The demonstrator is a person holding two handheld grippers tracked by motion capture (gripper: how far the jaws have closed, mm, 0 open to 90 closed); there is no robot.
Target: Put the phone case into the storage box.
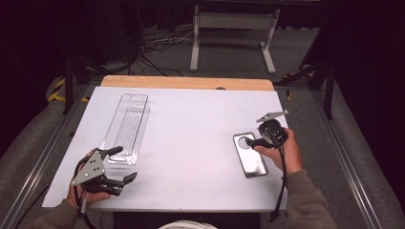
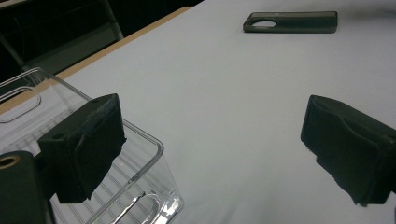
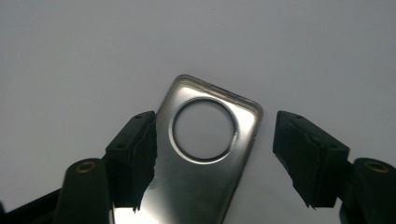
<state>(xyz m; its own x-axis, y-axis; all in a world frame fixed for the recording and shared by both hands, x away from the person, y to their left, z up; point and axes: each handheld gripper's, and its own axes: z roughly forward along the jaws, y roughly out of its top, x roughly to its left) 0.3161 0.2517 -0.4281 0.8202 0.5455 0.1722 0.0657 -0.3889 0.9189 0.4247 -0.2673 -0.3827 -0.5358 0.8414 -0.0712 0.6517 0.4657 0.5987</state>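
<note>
the table (image 1: pixel 191 143) carried a white sheet over a pale wooden top, a strip of wood showing along the far edge. around it the room was dark: grey floor, a tangle of black cables (image 1: pixel 153 47) beyond the far edge, and the white legs of a stand (image 1: pixel 234 38) further back. yellow-black tape (image 1: pixel 57 90) marked the floor at the far left corner.

on the sheet's left side a long clear plastic package (image 1: pixel 128 125) lay flat, running away from the person. well apart from it, on the right side, the phone case (image 1: pixel 250 154) lay flat, its round camera opening at the far end.

the left gripper (image 1: pixel 119 164) rested near the front left corner, jaws wide apart with nothing between them, just beside the near end of the package. the right gripper (image 1: pixel 250 142) hung over the case's far end, pointing down, jaws apart and clear of the case.

the high view gave the layout and both hands. the left gripper view showed the package's near corner (image 2: pixel 140 186) behind one pad and the case (image 2: pixel 290 22) far across the sheet as a dark low rim. the right gripper view showed the case's (image 3: pixel 205 158) shiny inner face, with bare gaps to both pads (image 3: pixel 135 154).
</note>
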